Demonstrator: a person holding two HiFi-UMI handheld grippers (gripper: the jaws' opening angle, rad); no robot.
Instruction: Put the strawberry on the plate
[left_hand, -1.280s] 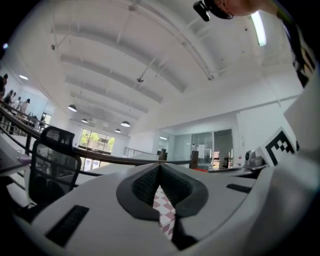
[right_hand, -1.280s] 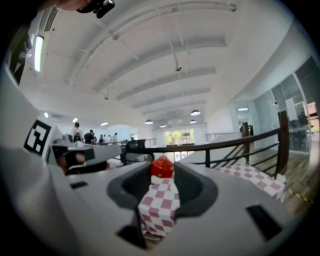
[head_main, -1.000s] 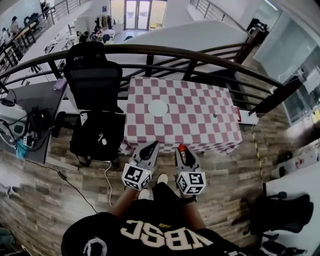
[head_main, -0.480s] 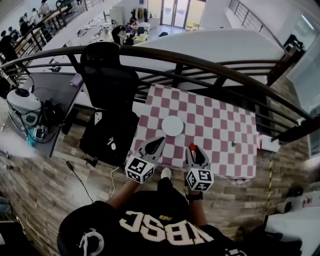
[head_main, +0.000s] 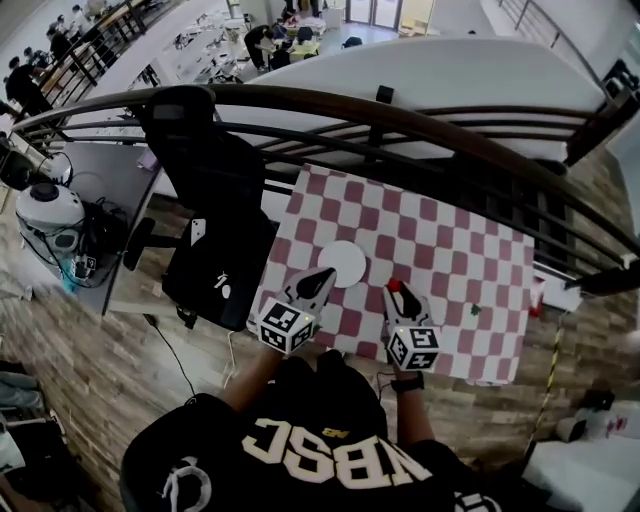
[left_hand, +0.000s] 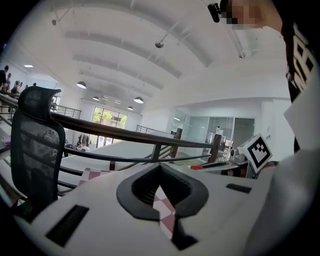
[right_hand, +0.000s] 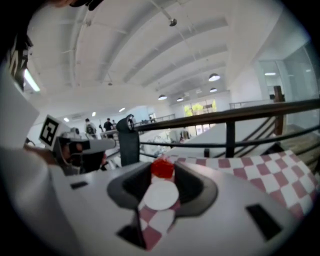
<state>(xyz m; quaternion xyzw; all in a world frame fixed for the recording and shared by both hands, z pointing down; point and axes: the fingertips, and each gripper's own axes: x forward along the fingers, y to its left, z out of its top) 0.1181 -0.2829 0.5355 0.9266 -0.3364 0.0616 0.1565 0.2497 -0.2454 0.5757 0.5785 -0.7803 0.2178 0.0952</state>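
A red strawberry (head_main: 393, 286) sits pinched at the tip of my right gripper (head_main: 395, 290), which is shut on it above the near part of the checkered table (head_main: 440, 235). In the right gripper view the strawberry (right_hand: 162, 168) fills the jaw tips of the right gripper (right_hand: 162, 170). Below it, the white plate (right_hand: 160, 196) shows through the gap. The plate (head_main: 345, 262) lies empty, left of the strawberry. My left gripper (head_main: 322, 277) hovers at the plate's near rim. In its own view the left gripper (left_hand: 160, 169) has tips together and holds nothing.
A black office chair (head_main: 212, 190) stands against the table's left side. A dark curved railing (head_main: 420, 125) runs behind the table. A small green item (head_main: 476, 309) lies on the cloth at the right. A desk with gear (head_main: 50, 215) is far left.
Both grippers have come forward from the table's near edge to over the cloth, close to the plate. The strawberry stays in the right gripper. The head view has shifted.
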